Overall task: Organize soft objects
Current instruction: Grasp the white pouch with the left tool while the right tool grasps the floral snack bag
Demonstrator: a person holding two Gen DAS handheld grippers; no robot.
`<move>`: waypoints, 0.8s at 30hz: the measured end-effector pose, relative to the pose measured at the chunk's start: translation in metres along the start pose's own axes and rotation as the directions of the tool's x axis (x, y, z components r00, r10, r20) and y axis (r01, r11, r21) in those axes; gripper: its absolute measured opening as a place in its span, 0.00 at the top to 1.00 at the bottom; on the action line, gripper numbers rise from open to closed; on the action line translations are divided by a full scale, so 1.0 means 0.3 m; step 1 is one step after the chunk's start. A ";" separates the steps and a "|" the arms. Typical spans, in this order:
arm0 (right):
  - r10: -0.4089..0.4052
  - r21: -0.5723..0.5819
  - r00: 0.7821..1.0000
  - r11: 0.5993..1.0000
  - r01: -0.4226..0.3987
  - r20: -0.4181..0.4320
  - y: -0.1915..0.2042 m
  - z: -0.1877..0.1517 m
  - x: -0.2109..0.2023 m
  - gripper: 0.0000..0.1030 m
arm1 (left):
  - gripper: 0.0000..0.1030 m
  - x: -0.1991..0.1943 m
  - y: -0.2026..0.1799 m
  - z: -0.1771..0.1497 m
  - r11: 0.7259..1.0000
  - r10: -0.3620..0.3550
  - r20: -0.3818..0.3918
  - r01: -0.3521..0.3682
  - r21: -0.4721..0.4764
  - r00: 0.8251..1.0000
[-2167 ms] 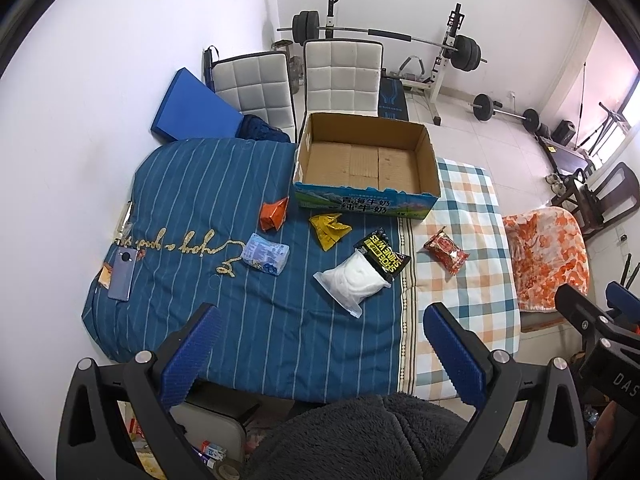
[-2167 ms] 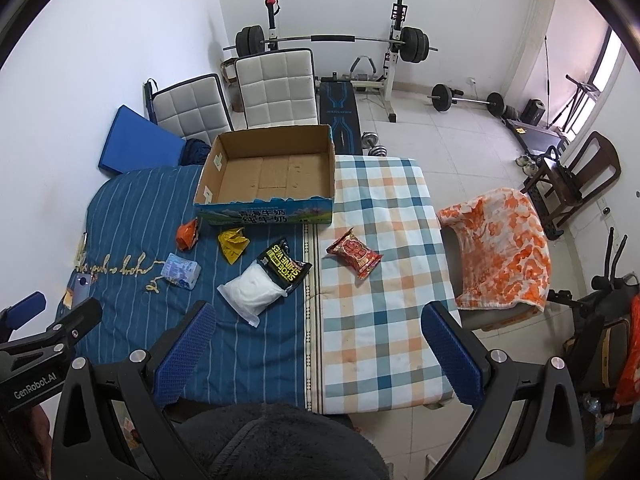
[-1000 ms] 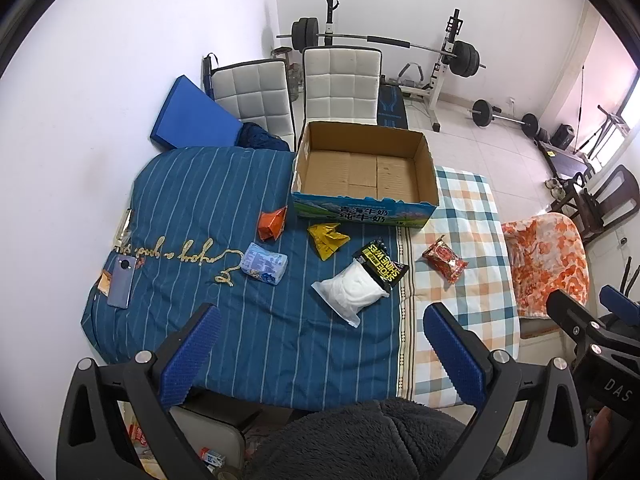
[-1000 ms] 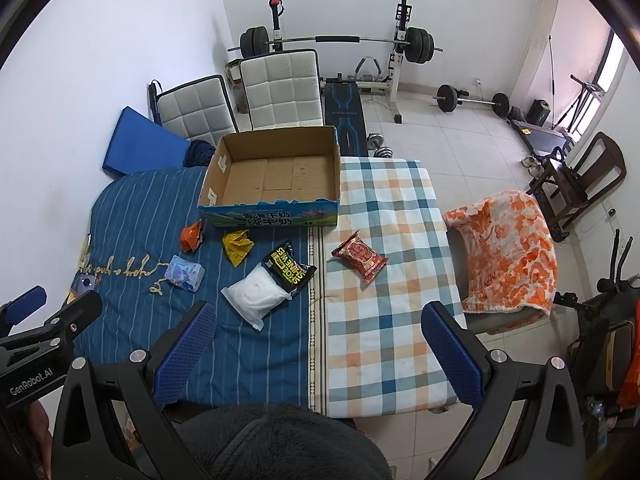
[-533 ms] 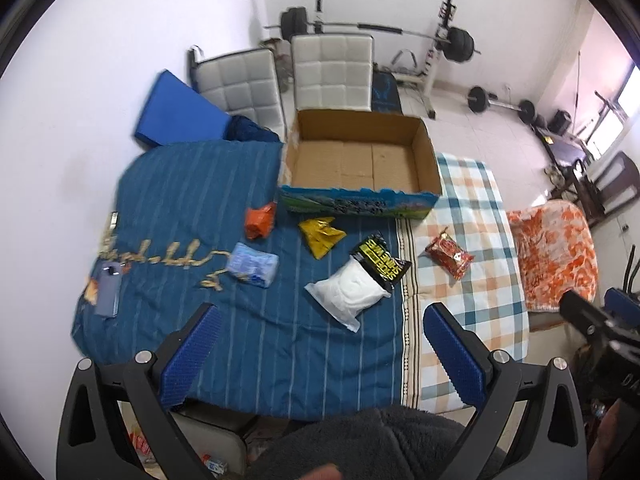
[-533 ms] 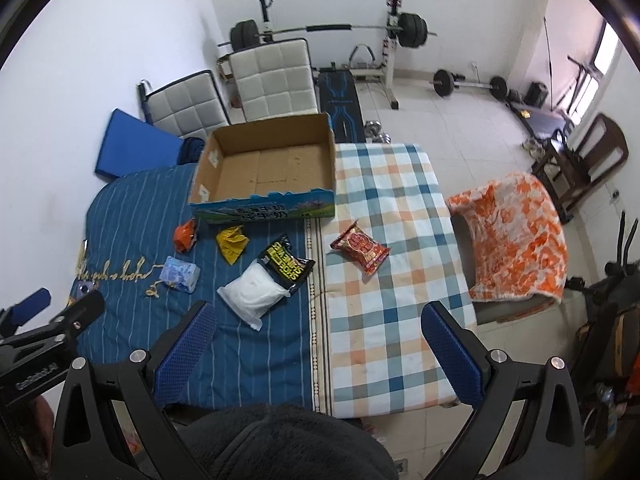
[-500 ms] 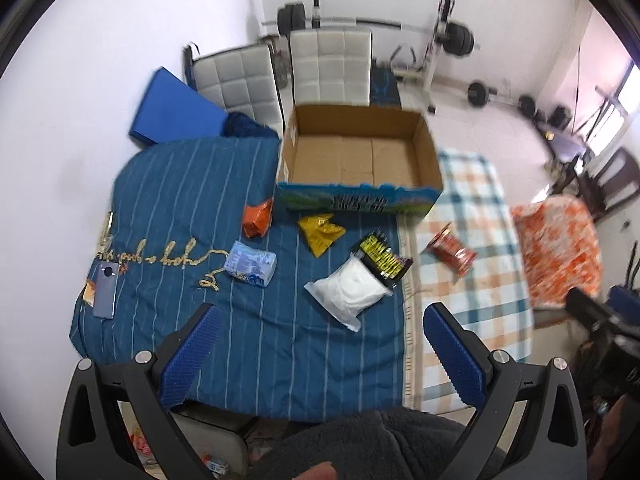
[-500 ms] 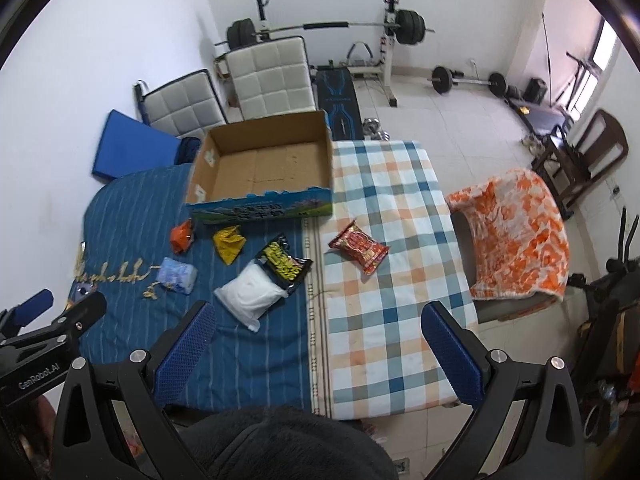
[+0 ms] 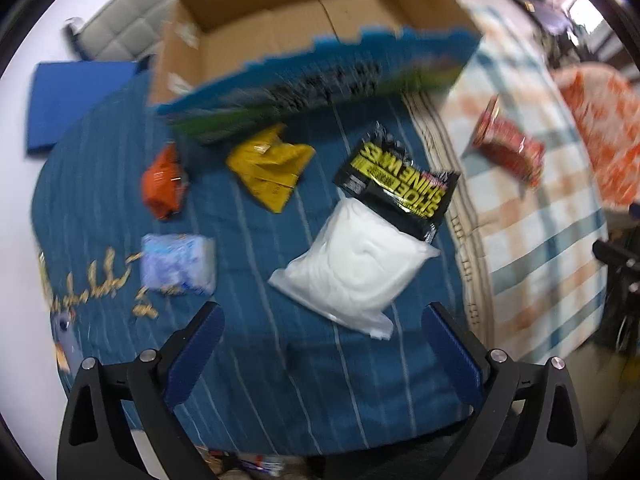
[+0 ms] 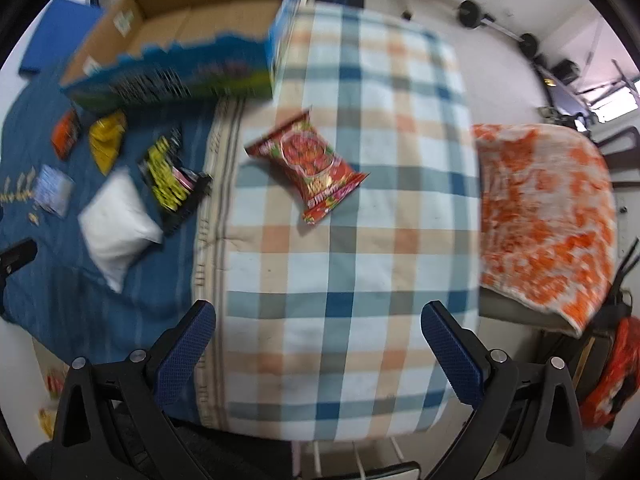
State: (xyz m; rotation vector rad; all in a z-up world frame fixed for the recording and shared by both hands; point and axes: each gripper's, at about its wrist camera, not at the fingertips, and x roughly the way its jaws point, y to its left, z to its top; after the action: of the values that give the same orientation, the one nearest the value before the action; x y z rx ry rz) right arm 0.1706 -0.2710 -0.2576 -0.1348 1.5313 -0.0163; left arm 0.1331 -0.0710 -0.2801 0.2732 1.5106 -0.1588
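Approaching the bed (image 9: 120, 184) with both jaws wide and empty, I aim my left gripper (image 9: 322, 334) at the white pouch (image 9: 354, 264); next it must go into the cardboard box (image 9: 280, 28).

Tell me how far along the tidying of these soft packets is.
Nothing looks done: the cardboard box is empty. Nothing is in hand; the left gripper and right gripper hover with jaws open. Left to move: white pouch, black packet, yellow packet, orange packet, blue packet, red packet.
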 end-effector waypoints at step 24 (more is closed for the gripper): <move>0.008 -0.194 0.994 0.981 -0.030 -0.113 -0.068 0.402 0.330 0.00 | 0.32 0.285 0.126 -0.067 0.926 -0.090 -0.165 0.022 -0.376 0.982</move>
State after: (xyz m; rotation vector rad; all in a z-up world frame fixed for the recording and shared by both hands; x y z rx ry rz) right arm 0.2962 -0.2914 -0.3500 -0.2794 1.6446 0.1446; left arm 0.1290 -0.0235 -0.3631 -0.0642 1.6942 0.1134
